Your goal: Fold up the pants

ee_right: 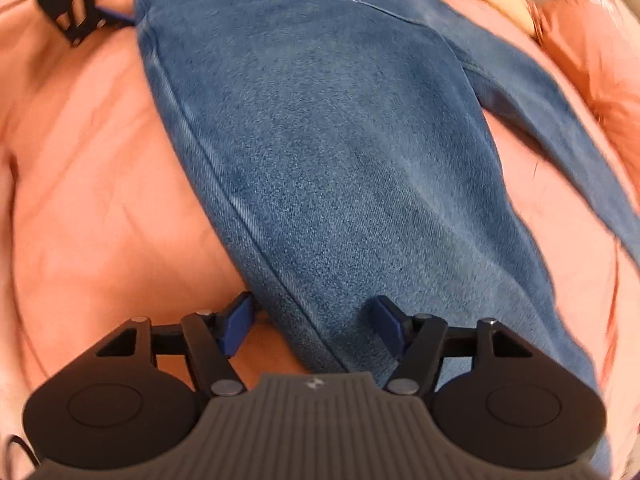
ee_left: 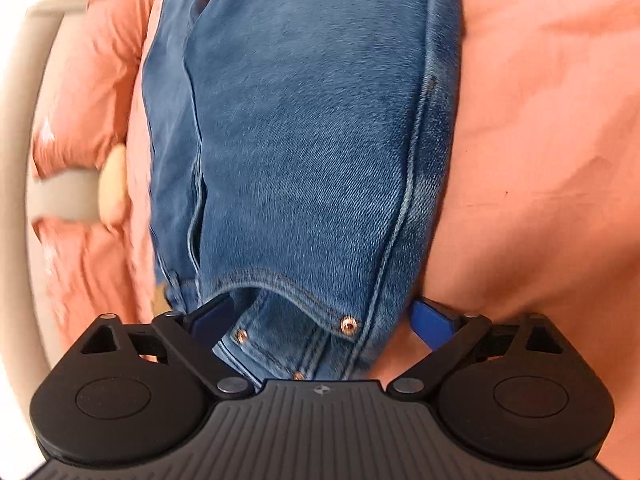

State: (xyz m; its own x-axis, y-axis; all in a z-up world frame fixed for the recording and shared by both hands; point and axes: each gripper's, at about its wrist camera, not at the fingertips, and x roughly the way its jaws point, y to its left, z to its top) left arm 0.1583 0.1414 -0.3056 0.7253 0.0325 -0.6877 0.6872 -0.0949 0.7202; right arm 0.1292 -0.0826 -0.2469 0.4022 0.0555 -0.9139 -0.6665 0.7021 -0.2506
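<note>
Blue jeans [ee_left: 304, 140] lie on an orange bedsheet [ee_left: 540, 160], one leg laid over the other. My left gripper [ee_left: 320, 320] is open, its blue pads on either side of the waistband corner by the riveted pocket [ee_left: 347, 324]. My right gripper [ee_right: 314, 322] is open, its blue pads straddling the side seam of the jeans [ee_right: 340, 160] near the leg end. The left gripper also shows in the right wrist view [ee_right: 112, 18], at the far waist end.
A crumpled orange duvet [ee_left: 80, 92] lies along the left of the left wrist view, with a beige bed frame [ee_left: 16, 160] beyond it. A pale round object [ee_left: 113, 184] sits beside the jeans. Bare sheet [ee_right: 100, 200] spreads on the jeans' other side.
</note>
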